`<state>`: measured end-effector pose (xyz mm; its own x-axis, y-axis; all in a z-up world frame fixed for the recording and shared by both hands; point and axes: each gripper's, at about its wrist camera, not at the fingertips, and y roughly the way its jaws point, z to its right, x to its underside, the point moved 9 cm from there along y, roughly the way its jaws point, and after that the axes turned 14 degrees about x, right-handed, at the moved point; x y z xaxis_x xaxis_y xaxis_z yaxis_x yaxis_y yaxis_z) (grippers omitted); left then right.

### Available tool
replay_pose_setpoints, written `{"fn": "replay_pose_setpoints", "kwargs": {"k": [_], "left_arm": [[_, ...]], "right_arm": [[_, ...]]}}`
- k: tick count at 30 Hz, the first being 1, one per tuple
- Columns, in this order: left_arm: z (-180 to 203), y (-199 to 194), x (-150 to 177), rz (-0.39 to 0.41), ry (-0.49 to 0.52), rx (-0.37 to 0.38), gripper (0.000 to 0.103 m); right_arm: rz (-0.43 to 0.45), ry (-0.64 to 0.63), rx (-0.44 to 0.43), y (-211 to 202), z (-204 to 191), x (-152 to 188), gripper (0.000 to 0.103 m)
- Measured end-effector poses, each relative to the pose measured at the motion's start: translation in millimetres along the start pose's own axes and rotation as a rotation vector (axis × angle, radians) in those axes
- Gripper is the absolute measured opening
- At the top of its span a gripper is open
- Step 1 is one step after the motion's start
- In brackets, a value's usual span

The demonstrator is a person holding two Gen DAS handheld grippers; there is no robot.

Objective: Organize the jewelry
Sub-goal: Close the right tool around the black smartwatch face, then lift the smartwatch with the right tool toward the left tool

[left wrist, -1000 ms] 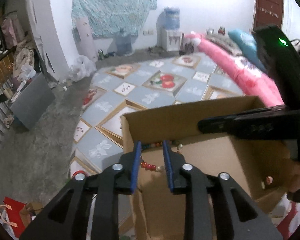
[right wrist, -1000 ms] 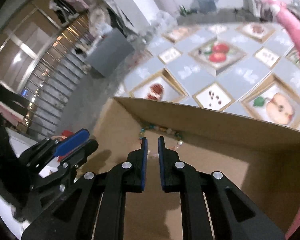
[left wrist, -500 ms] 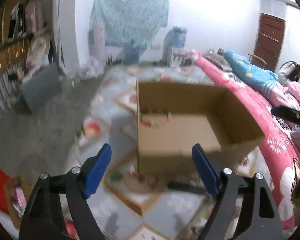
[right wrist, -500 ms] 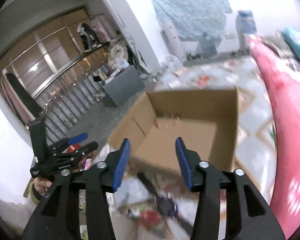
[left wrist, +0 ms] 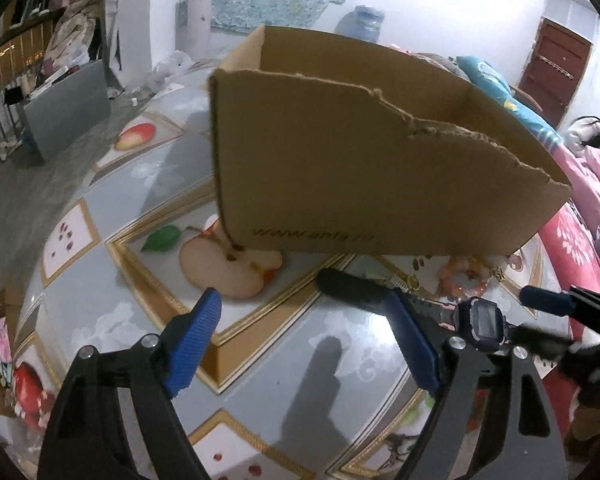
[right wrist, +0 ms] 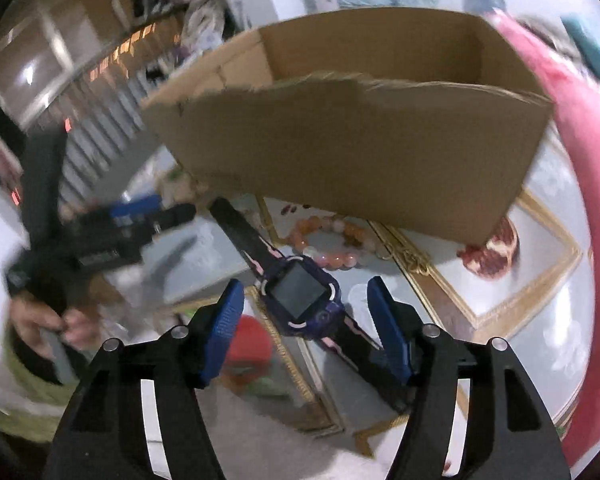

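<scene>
Right gripper (right wrist: 304,316) at 6 o'clock, blue pads apart, jaws opening; dark purple watch (right wrist: 300,300) lies flat between them, pads not touching it. Watch strap runs toward 10 o'clock. Orange bead bracelet (right wrist: 332,240) just beyond the watch at 12 o'clock, on the fruit-print cloth (right wrist: 520,300). Cardboard box (right wrist: 360,152) fills the upper centre. Left gripper (right wrist: 140,216), blurred, at 9 o'clock; jaw state unclear
</scene>
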<state>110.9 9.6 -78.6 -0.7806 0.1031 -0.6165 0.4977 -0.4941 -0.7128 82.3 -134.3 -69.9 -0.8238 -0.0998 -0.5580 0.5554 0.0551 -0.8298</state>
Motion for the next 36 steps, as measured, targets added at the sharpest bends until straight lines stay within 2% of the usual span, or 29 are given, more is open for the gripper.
{"fn": "replay_pose_setpoints", "kwargs": {"k": [4, 5, 6, 7, 10, 13, 21, 26, 31, 36], "left_arm": [[3, 8, -10, 0.006, 0.007, 0.049, 0.082], [5, 9, -12, 0.004, 0.013, 0.055, 0.081], [6, 12, -12, 0.001, 0.019, 0.06, 0.077], [9, 14, -13, -0.005, 0.024, 0.073, 0.073], [14, 21, -14, -0.023, 0.015, 0.104, 0.065], [18, 29, -15, -0.045, 0.002, 0.132, 0.061], [18, 44, -24, -0.046, -0.004, 0.147, 0.06], [24, 50, -26, -0.041, 0.046, 0.141, 0.063], [35, 47, -18, -0.059, 0.074, 0.198, 0.063], [35, 39, -11, -0.072, 0.025, 0.236, 0.063]], "right_arm": [[-0.008, -0.096, 0.065, 15, -13, 4, 0.061], [-0.014, -0.11, 0.077, 18, -14, 5, 0.058], [-0.008, -0.122, 0.091, 19, -16, 8, 0.058], [0.001, -0.137, 0.102, 17, -19, 9, 0.051], [0.026, -0.204, 0.119, 15, -24, 11, 0.047], [0.045, -0.237, 0.109, 13, -25, 17, 0.042], [0.086, -0.274, 0.074, 3, -19, 24, 0.041], [0.098, -0.279, 0.062, -5, -10, 31, 0.041], [0.104, -0.293, 0.044, -11, -1, 37, 0.041], [0.107, -0.302, 0.04, -10, 2, 35, 0.041]]}}
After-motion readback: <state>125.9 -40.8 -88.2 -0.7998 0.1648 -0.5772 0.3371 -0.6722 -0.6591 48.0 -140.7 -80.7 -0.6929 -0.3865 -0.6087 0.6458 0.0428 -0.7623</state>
